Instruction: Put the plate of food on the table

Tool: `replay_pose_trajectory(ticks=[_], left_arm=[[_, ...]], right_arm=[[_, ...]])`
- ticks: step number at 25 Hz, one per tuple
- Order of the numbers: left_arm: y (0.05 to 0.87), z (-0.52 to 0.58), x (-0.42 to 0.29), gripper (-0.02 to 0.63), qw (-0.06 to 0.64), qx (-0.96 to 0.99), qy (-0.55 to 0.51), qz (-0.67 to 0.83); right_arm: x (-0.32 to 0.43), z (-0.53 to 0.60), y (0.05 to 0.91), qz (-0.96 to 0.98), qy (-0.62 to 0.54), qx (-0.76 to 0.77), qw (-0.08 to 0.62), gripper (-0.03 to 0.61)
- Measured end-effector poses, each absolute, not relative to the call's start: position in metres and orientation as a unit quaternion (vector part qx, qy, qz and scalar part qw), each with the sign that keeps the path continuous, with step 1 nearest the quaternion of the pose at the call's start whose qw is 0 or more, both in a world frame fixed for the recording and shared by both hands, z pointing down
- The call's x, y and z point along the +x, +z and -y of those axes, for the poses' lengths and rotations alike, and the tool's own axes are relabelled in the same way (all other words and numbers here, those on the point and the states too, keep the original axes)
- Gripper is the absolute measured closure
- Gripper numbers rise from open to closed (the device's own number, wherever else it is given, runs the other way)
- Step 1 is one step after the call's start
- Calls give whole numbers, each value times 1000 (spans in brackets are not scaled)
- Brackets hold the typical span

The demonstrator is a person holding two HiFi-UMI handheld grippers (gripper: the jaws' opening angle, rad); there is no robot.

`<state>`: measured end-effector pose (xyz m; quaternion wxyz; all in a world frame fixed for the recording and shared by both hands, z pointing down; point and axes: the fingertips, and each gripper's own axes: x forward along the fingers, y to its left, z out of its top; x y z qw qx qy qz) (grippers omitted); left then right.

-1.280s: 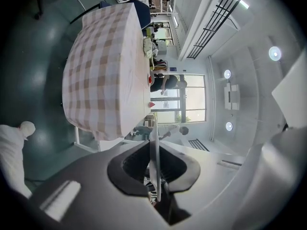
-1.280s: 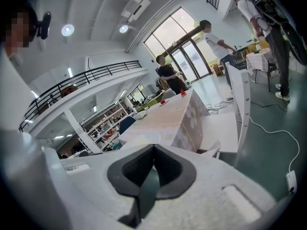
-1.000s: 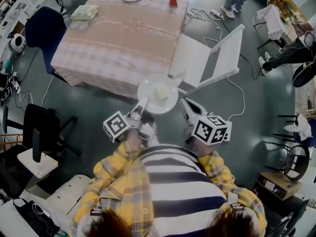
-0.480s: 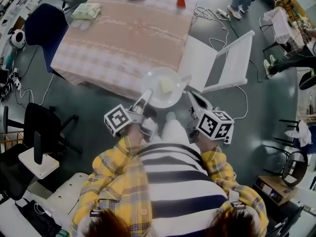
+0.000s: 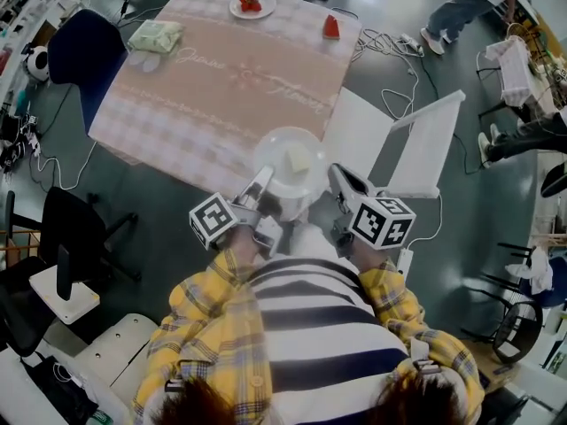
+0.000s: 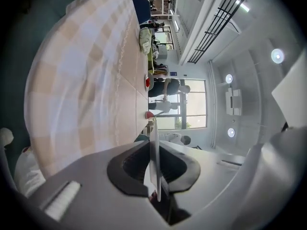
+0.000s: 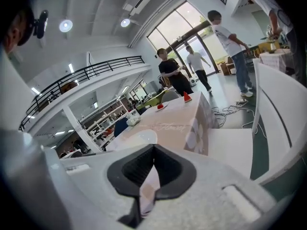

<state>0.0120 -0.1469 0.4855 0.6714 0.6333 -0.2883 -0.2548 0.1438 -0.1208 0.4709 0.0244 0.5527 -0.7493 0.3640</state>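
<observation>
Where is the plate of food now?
Head view, centre: the plate is held at the near edge of the table, its rim pinched by the left gripper, left of the white chair.

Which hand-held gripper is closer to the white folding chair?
Right. The right hand-held gripper sits beside the white chair; the left hand-held gripper is farther, across the plate, gripping its rim.

Cursive script (image 5: 202, 56) on table (image 5: 177, 122), likely illegible

Dim head view, bright gripper views, fisheye edges, glaring window (image 6: 184, 104)
</observation>
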Motion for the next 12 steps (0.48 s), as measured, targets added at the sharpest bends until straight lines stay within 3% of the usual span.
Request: replay_pose_trajectory(ticks=[12], left_arm=[[497,224,41,594,650,636,-269,316]], right_arm=[[174,194,475,765,362,530,46,581]])
